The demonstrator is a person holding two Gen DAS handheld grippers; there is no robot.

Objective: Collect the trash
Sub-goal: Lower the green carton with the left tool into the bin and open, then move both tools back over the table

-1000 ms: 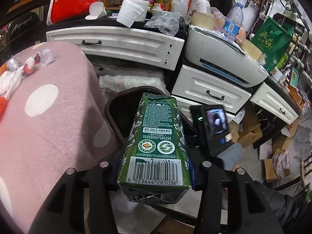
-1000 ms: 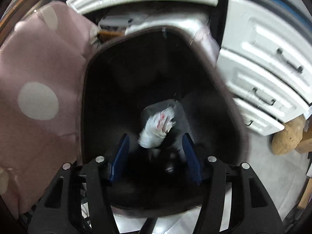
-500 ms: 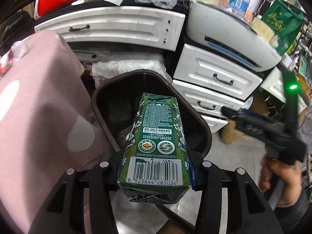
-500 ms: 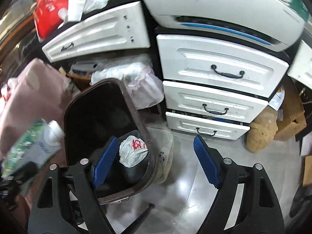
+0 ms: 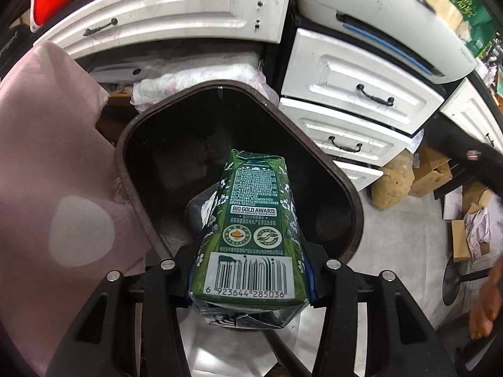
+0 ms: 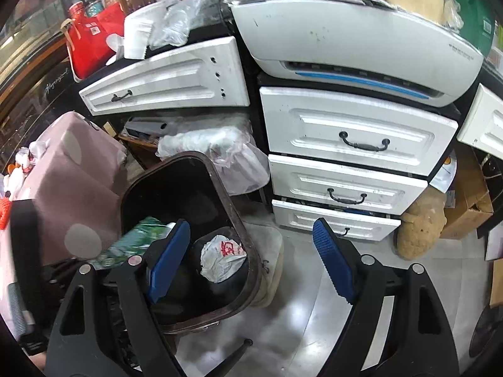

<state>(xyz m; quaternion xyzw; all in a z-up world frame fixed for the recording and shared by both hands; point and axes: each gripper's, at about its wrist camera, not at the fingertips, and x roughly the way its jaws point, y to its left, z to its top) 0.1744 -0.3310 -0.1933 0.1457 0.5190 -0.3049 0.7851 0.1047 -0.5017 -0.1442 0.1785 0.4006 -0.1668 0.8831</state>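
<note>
A crumpled wrapper [image 6: 223,257] is already binned below the empty, spread right gripper [image 6: 251,260], while the green carton [image 5: 251,238] is clamped in the left gripper [image 5: 248,279] above the bin [image 5: 125,144], unreleased

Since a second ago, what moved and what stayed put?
The right gripper let go of the crumpled wrapper, its jaws just opening, and pulled up out of the bin. The left gripper carried the green carton down over it, still clamped.

- I'm in a cluttered home storeroom: white drawers [image 6: 355,138] stacked against the wall.
- A printer [image 6: 352,47] sits on top of them.
- Cardboard boxes [image 6: 468,201] beside those drawers.
</note>
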